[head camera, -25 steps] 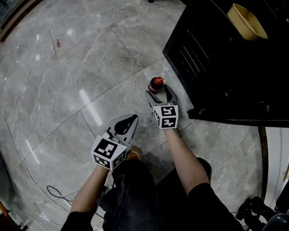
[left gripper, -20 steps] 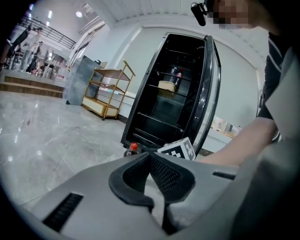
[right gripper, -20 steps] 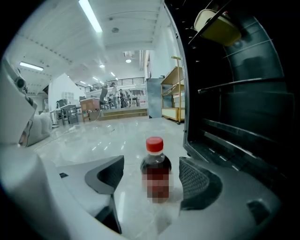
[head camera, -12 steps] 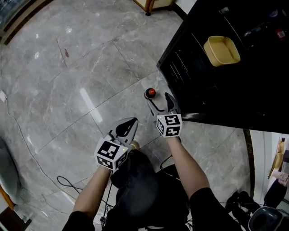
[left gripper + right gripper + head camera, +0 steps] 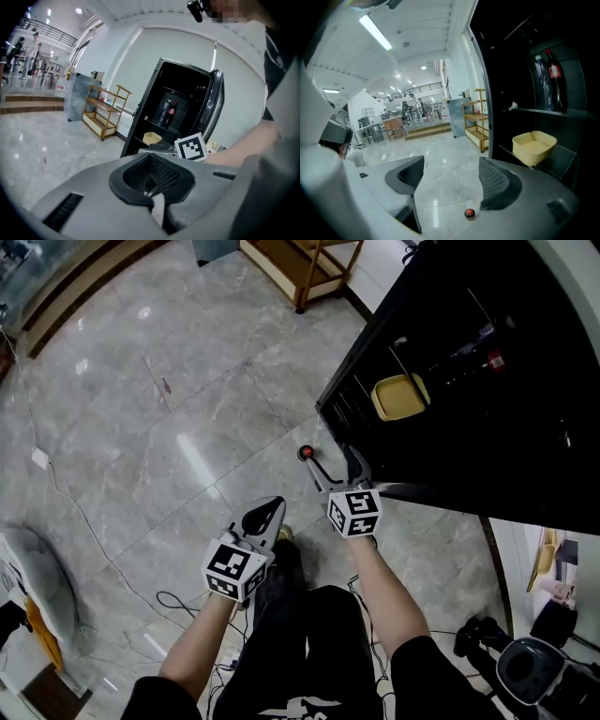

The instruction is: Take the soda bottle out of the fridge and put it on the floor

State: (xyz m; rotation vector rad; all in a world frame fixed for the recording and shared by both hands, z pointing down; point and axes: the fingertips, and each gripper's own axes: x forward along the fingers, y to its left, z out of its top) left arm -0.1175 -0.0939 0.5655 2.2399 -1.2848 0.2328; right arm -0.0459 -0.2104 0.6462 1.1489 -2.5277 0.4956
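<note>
Floor first: glossy grey marble-look tile floor (image 5: 187, 418) fills most of the head view. Next biggest is the tall black open fridge (image 5: 487, 437) on the right, dark inside. A light wooden open rack (image 5: 302, 266) stands beyond it by the wall. On a fridge shelf sits a pale yellow plastic tub (image 5: 398, 397), and on a higher shelf the right gripper view picks up two dark bottles w/ red labels (image 5: 549, 75).

Grippers now. Right gripper (image 5: 336, 463) has its jaws wide apart w/ nothing held, and the bottle cap shows far below in the gap. Left gripper (image 5: 265, 513) has its jaws pressed together and empty, held near the person's legs.

Task's thing: the small dark soda bottle w/ red screw cap (image 5: 306, 453) stands upright on the tile just in front of the fridge's lower edge, clear of both grippers. Job reads as about done.

Handling, my guess: plastic, prob. full, so some heft. Body is stiff under pressure but smooth, maybe damp from the cold, so slippery. It's narrow and tall, so it tips easily on polished tile. Best hold is the mid-body or just under the shoulder, not the cap.

Writing: none readable. Bottle labels are too small, and the cubes on the grippers carry only black-and-white square markers.
</note>
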